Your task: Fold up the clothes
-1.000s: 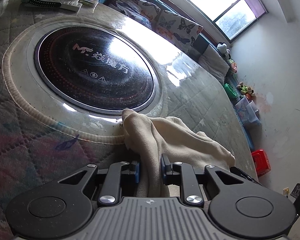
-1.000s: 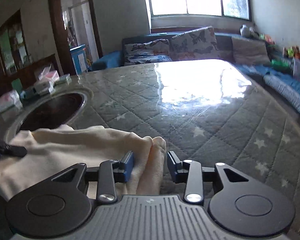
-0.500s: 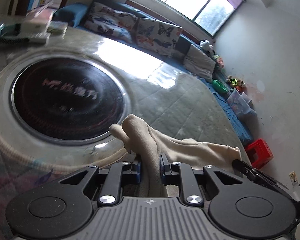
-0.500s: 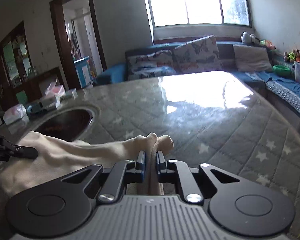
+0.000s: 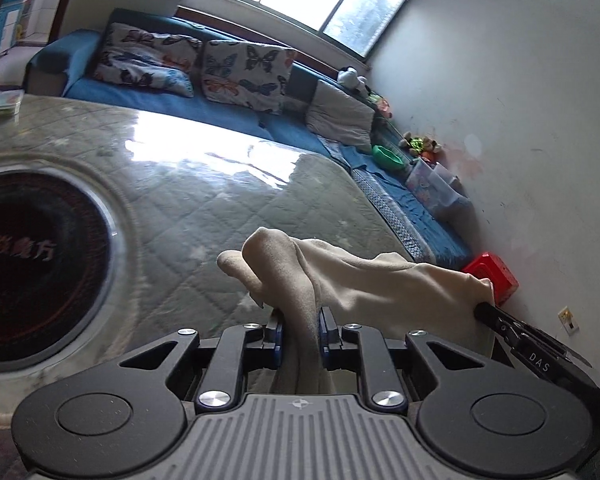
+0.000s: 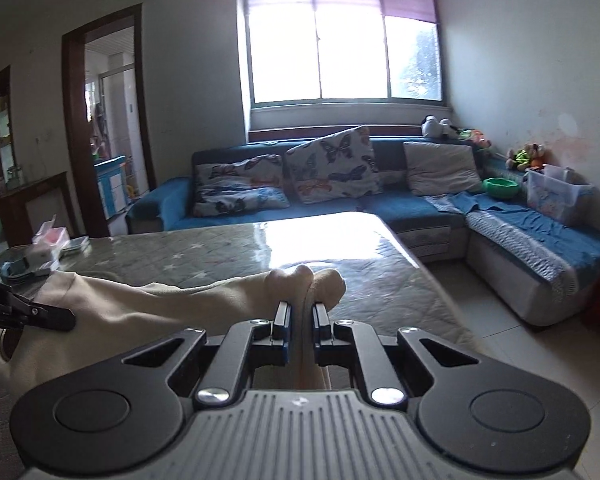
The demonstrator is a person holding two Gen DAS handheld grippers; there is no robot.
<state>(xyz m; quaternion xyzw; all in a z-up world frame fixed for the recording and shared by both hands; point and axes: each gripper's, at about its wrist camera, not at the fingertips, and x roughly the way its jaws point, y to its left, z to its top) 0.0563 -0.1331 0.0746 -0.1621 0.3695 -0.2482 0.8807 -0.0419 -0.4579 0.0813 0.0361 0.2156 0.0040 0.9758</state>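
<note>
Because each gripper pinches one end, the cream garment (image 5: pixel 364 280) hangs stretched between them above the desk (image 5: pixel 228 200), near its right edge, so it can open flat before a fold. Left gripper (image 5: pixel 299 330): fingers (image 5: pixel 274 336) pressed on a bunched end. Right gripper (image 6: pixel 299 330): fingers (image 6: pixel 282 328) nearly together, clamping another bunched end. Lower part of the garment is hidden behind the grippers; cannot tell whether it touches the desk. Round black hob (image 5: pixel 32 272) lies left, apart from the garment. Judgement: first fold not yet begun.
</note>
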